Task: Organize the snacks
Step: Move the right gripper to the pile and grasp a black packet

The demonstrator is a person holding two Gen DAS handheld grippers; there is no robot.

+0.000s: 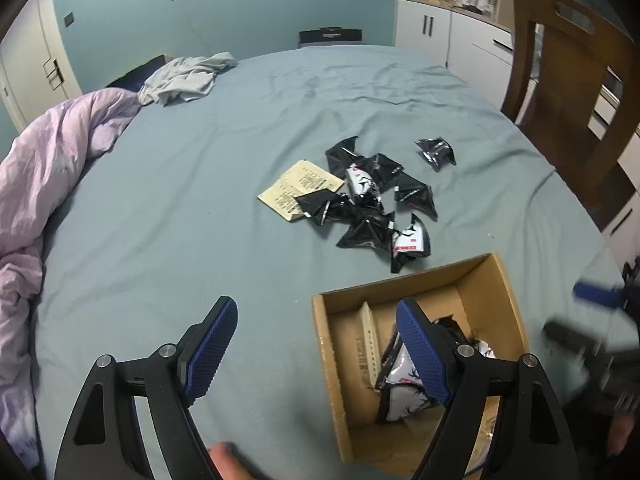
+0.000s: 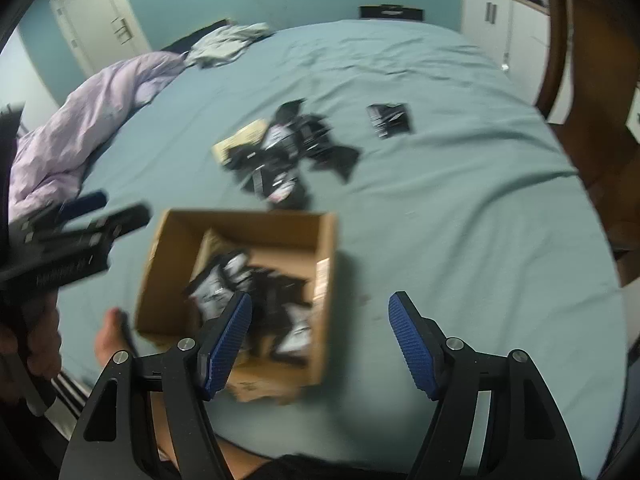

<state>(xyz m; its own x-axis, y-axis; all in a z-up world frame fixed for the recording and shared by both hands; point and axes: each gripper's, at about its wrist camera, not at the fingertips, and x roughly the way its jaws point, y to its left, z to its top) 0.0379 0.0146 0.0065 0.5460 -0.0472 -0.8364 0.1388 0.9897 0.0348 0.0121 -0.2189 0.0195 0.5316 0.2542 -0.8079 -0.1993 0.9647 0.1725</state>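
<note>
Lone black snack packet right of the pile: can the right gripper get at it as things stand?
Probably yes. The lone packet lies flat on the bedsheet, apart from the pile, with nothing over it. The right gripper is open and empty, with bare sheet ahead beside the cardboard box.

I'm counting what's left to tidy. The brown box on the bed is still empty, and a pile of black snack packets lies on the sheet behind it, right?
Not quite. The cardboard box already holds several snack packets, as both wrist views show. The pile of black packets does lie on the sheet behind it.
</note>
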